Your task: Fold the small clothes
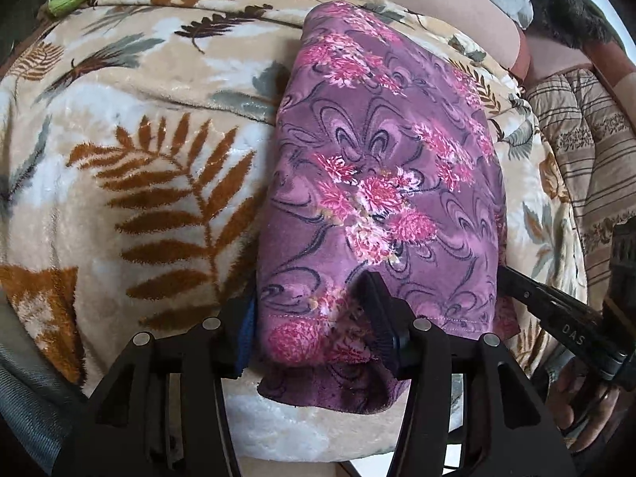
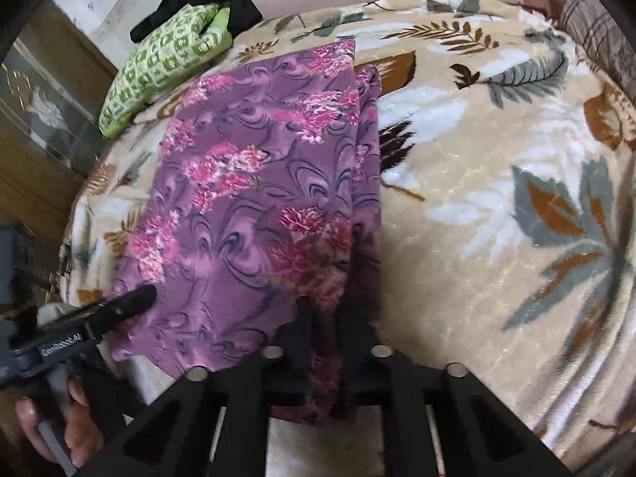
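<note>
On the leaf-print blanket (image 1: pixel 139 206), both grippers (image 1: pixel 314 310) (image 2: pixel 326 318) pinch the folded purple floral garment (image 1: pixel 381 183) (image 2: pixel 254 198).

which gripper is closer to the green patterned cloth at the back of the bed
Left. The left gripper holds the purple garment's near edge on the side where the green cloth lies; the right gripper grips the same edge further from it.

A: Any readable text?
B: Two. "DAS" on the right gripper (image 1: pixel 574 310) arm (left wrist view). "GenRobot.AI" on the left gripper (image 2: pixel 119 306) body.
A: Anything else?
B: None legible.
</note>
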`<state>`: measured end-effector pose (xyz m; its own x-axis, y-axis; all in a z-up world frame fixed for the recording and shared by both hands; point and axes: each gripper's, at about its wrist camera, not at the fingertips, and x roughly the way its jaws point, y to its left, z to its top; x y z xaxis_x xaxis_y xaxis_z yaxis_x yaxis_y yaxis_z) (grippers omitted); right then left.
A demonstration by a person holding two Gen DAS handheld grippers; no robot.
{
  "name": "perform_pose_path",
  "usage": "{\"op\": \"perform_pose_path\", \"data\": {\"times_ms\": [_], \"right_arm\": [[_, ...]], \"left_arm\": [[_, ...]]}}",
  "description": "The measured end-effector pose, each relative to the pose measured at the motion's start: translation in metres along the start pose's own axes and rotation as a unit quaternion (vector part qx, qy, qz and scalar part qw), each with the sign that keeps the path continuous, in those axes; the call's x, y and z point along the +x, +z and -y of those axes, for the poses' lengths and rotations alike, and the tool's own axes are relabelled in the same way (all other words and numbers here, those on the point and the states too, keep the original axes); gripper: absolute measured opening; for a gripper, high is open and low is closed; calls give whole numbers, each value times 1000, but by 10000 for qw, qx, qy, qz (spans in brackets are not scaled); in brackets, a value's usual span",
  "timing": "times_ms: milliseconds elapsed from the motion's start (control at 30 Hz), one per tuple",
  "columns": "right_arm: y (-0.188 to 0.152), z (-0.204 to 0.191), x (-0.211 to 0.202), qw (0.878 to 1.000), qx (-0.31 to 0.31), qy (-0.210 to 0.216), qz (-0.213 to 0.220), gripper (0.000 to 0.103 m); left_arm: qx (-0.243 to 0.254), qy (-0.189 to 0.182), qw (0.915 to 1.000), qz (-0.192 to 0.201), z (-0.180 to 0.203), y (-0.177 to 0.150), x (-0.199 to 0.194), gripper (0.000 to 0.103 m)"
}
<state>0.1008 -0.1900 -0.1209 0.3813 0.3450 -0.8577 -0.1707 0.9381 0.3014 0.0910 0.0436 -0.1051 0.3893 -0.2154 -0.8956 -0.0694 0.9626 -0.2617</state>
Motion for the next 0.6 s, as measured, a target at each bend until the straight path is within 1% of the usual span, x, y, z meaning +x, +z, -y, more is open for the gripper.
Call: {"op": "perform_pose_path", "data": {"times_ms": [33,67,133,167,233,267,300,367,433,533,600], "right_arm": [[-1,-1,-6,10000,-18,-55,75,4],[-1,-2,-19,9996,-38,-101,275,4],[-1,2,-37,9985,10,-35,546,4],[-3,6,-39,9984,89,-19,551,4],[-6,15,-18,9995,243,-97,161,4],[-7,16,-4,9995,248,-188,-73,4],[-7,14,-2,9994,208,-234,-112,4],[-5,8,-6,9995,72,-312,-2,4],[-6,9,-9,9995,79,-315,25,4],[-5,17,-5,9995,310,-110,-20,4],[-5,22,-16,9989,437,76,140,4]], "left_arm": [[-7,-6,10000,-37,0,0,-1,50],[-23,-60,10000,-43,-1,0,-4,50],[-92,-212,9997,-17,-5,-3,-10,50],[-187,-302,9993,-65,-8,-4,-10,52],[-411,-429,9980,-207,-14,-7,-2,59],[-483,-493,9973,-249,-17,-7,2,59],[-493,-527,9971,-249,-18,-6,1,59],[-493,-524,9971,-256,-17,-5,-3,59],[-537,-534,9968,-270,-18,-7,-5,59],[-670,-614,9956,-238,-20,-14,-8,59],[-722,-637,9952,-182,-23,-14,-15,59]]}}
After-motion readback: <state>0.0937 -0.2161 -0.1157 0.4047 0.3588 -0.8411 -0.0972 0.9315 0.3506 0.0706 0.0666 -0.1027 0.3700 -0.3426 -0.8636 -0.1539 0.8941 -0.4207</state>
